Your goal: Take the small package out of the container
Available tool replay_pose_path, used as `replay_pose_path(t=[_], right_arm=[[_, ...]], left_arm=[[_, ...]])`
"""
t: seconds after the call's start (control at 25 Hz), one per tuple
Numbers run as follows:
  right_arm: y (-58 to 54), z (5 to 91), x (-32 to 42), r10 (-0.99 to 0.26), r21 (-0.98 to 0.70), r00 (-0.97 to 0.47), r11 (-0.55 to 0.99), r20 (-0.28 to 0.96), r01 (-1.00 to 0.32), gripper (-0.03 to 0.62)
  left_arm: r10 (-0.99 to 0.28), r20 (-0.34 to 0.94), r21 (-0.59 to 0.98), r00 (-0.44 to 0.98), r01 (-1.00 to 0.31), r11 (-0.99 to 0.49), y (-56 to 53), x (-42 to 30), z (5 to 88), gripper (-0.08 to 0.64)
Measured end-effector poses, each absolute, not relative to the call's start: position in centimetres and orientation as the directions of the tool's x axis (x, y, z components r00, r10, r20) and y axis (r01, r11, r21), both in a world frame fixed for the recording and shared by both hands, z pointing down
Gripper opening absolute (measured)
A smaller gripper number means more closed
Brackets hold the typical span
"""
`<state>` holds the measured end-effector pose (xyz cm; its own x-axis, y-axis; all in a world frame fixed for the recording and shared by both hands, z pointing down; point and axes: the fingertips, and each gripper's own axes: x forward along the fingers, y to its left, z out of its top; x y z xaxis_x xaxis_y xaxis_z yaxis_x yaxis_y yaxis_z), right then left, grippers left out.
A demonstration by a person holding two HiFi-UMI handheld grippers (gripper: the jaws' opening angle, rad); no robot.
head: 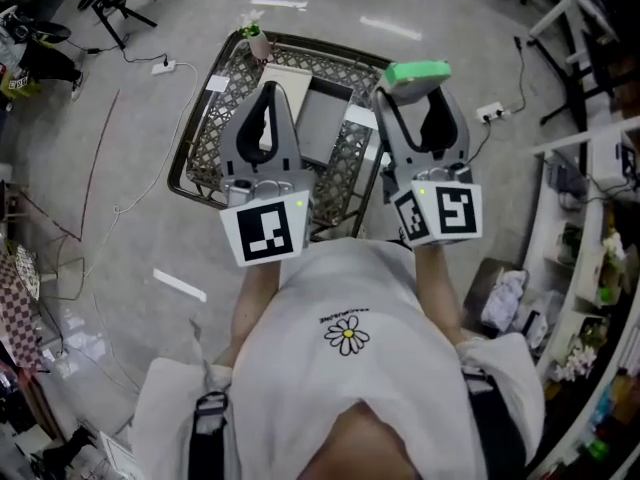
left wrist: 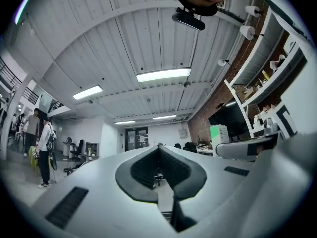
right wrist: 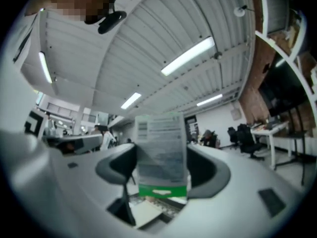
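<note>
Both grippers are raised and point up toward the ceiling. My right gripper [head: 417, 80] is shut on the small package [head: 418, 71], a white packet with a green end, held well above the container. In the right gripper view the package [right wrist: 160, 152] stands upright between the jaws of the right gripper [right wrist: 161, 158], printed side toward the camera. My left gripper [head: 268, 88] is shut with nothing in it, its tips meeting in the left gripper view [left wrist: 159, 147]. The container, a dark metal lattice basket [head: 203, 155], stands on the floor below, with flat white and grey boxes [head: 322, 120] inside.
A small bottle with a green sprig [head: 256, 40] stands at the basket's far left corner. A power strip [head: 164, 66] and cables lie on the floor at the left. White shelving [head: 590, 218] runs along the right. Two people [left wrist: 43, 148] stand far off.
</note>
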<state>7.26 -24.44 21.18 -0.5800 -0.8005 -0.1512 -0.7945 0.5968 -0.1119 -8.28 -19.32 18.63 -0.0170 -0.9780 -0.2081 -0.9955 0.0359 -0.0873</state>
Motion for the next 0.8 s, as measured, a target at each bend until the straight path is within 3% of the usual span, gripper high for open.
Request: replay_pose_path(t=[0.2,0.8], right_arm=[[-23.4,21.6,8.9,-0.816,-0.145,-0.543,0.573,-0.198,-0.807,0.316],[-23.0,22.1,9.4,-0.822,-0.134,-0.542,0.565,-0.178,-0.814,0.314]], left_arm=[[-0.978,-0.205,-0.079,-0.034,-0.996,0.051,-19.3,-8.5,19.2,0.025],[-0.976,-0.206,-0.073,-0.066,-0.994,0.082,-18.5,-9.0,19.4,0.025]])
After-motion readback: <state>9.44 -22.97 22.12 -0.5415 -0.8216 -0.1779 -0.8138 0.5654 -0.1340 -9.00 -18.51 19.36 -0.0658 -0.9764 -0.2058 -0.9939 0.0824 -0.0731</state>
